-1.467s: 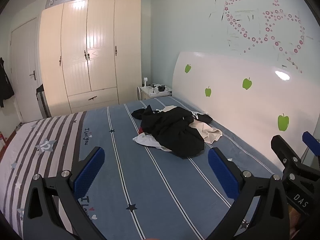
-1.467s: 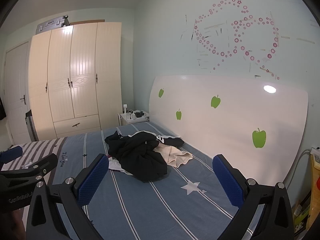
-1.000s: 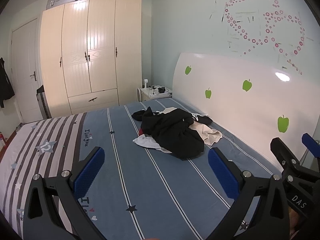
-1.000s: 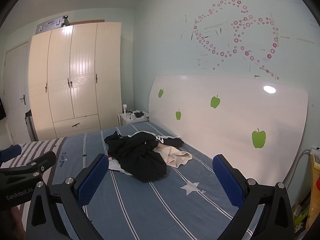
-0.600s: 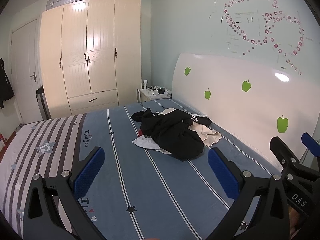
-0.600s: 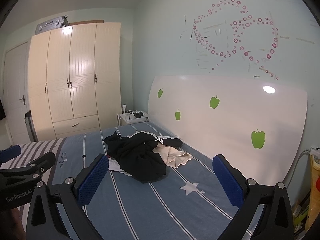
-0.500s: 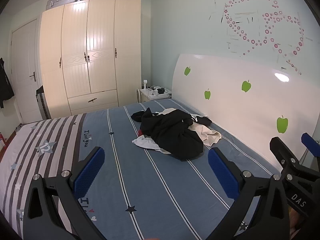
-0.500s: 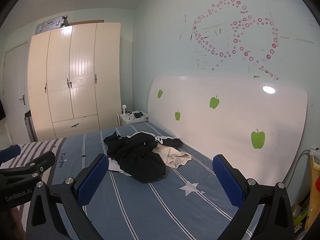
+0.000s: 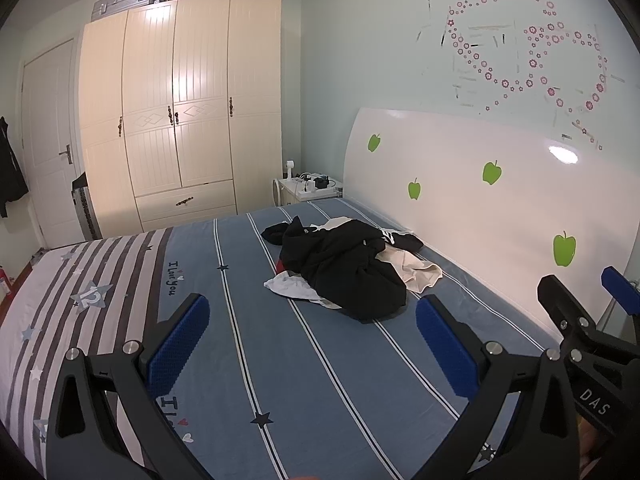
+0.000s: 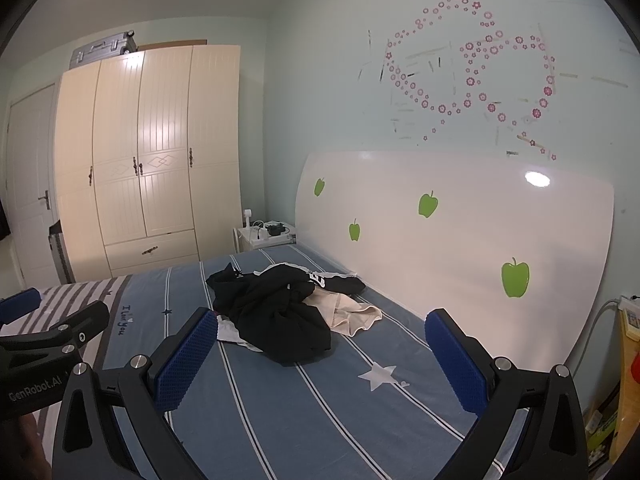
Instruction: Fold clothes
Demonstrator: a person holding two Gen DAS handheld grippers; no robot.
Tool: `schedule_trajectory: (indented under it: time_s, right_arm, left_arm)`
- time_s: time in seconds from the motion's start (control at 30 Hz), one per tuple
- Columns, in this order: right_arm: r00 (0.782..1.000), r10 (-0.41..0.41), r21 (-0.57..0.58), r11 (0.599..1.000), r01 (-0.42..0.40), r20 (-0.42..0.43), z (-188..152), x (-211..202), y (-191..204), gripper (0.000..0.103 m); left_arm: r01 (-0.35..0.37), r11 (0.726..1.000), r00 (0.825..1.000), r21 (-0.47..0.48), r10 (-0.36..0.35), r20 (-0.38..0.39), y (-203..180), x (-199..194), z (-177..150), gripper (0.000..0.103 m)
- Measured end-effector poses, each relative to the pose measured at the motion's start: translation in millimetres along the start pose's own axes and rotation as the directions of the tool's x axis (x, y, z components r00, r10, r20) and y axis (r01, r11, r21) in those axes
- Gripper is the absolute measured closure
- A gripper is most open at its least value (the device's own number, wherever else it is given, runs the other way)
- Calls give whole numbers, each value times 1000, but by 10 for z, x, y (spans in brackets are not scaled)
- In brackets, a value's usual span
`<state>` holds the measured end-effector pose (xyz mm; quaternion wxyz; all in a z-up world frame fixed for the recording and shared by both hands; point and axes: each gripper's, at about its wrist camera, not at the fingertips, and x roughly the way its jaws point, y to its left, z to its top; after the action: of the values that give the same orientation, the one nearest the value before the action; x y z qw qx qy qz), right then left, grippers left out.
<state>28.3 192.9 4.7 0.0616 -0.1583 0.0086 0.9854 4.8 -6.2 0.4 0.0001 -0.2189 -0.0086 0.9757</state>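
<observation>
1. Both tools were held above the striped bed (image 9: 304, 364) w/ nothing between their pads. My left gripper (image 9: 310, 346) stood wide apart and empty; my right gripper (image 10: 320, 354) did too, and each showed at the edge of the other's view.

2. The clothes pile (image 9: 344, 268) lay well ahead of both tools, toward the white headboard (image 9: 500, 208) side of the mattress, not touching it as far as I could tell. No fold had begun.

3. On top sat a black garment (image 10: 276, 312), crumpled and bulky, prob. a hoodie or sweatshirt. I judged it soft, limp and fairly heavy for cloth; it would sag from any single pinch.

4. A beige piece (image 10: 352, 314) stuck out on the headboard side and a white piece (image 9: 290, 286) on the near-left side, both partly under the black one. A bit of red showed beside the white; I couldn't tell what it was.

5. I judged nothing fragile or slippery here. The risk was tangling: lifting the black item could drag the lighter pieces along.

6. Best hold, in my view: pinch the black item's outer edge or hem w/ one tool, a second edge point w/ the other, then lift and spread it flat on the open blue area nearer the tools.
</observation>
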Motion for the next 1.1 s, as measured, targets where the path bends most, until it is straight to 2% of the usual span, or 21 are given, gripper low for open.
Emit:
schedule_trajectory:
  time_s: [0.83, 1.1]
  right_arm:
    - [1000, -4, -2, 1000, 4, -3, -9, -17, -26, 1]
    - [1000, 1, 0, 1000, -1, -12, -57, 6, -12, 1]
  left_arm:
    - [4, 1000, 1000, -2, -4, 1, -32, -27, 38, 1]
    - [65, 998, 997, 3, -65, 33, 28, -63, 15, 1]
